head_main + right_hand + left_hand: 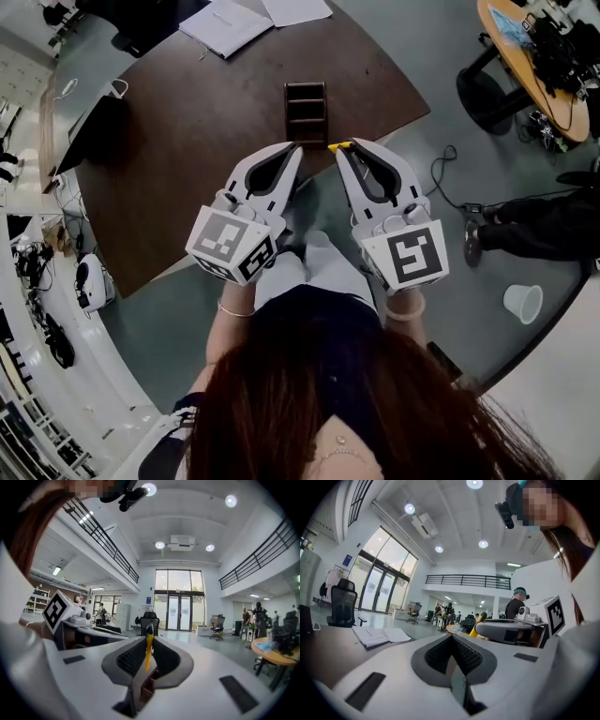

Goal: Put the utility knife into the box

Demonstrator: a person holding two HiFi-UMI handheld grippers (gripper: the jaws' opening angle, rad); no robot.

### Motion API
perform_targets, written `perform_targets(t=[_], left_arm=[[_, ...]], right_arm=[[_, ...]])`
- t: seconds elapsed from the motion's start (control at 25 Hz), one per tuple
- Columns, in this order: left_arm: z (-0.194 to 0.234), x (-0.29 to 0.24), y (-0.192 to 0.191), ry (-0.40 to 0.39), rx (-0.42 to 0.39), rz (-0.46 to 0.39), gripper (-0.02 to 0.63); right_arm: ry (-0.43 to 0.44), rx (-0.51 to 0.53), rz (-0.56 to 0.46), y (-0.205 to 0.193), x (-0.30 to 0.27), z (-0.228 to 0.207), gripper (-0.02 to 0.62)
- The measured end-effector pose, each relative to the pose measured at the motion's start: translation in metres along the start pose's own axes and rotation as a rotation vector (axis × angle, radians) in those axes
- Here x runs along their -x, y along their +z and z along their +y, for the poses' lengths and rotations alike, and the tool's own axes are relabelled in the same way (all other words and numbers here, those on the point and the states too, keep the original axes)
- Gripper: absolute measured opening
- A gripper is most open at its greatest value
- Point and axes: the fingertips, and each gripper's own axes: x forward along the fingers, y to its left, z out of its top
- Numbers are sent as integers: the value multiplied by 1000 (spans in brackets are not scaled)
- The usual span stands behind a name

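The box (306, 112) is a small dark brown open tray with compartments, standing on the brown table (206, 141) near its front edge. My right gripper (345, 148) is held just short of the box, to its right, and is shut on the yellow utility knife (338, 146). That knife (148, 649) stands upright between the jaws of the right gripper (149, 641). My left gripper (294, 148) hovers beside it, below the box's left side. The left gripper (451, 638) is shut with nothing between its jaws. From there the knife (480, 622) shows as a yellow tip on the right.
Papers (225, 24) lie at the table's far end and a dark bag (97, 129) at its left edge. A white cup (522, 302) stands on the floor at right, near a seated person's legs (539, 225). A round wooden table (539, 56) holds cluttered gear.
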Motion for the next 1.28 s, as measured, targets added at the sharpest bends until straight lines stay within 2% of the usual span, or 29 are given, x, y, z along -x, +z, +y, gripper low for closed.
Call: perform_targets(t=[0.44,0.64,0.92,1.16,1.28], left_arm=[[47,-12,8,15,20,-10,0],[67,-24,-7,21,63,18,0],[82,-51,-44,-4,113,92,0],[94,-67,-88,-3,172,166,0],[100,-71,-108,2,194,190,0]], right_arm=[[-19,-2,24,1,-39,-11,55],[-36,-24,69,-14,-56,-23,55],[-39,-119,123,-65,-86,-40,55],[-39,-190,235,-134,-111,-42,55],[-45,-224,256,-166,-120,-41,55]])
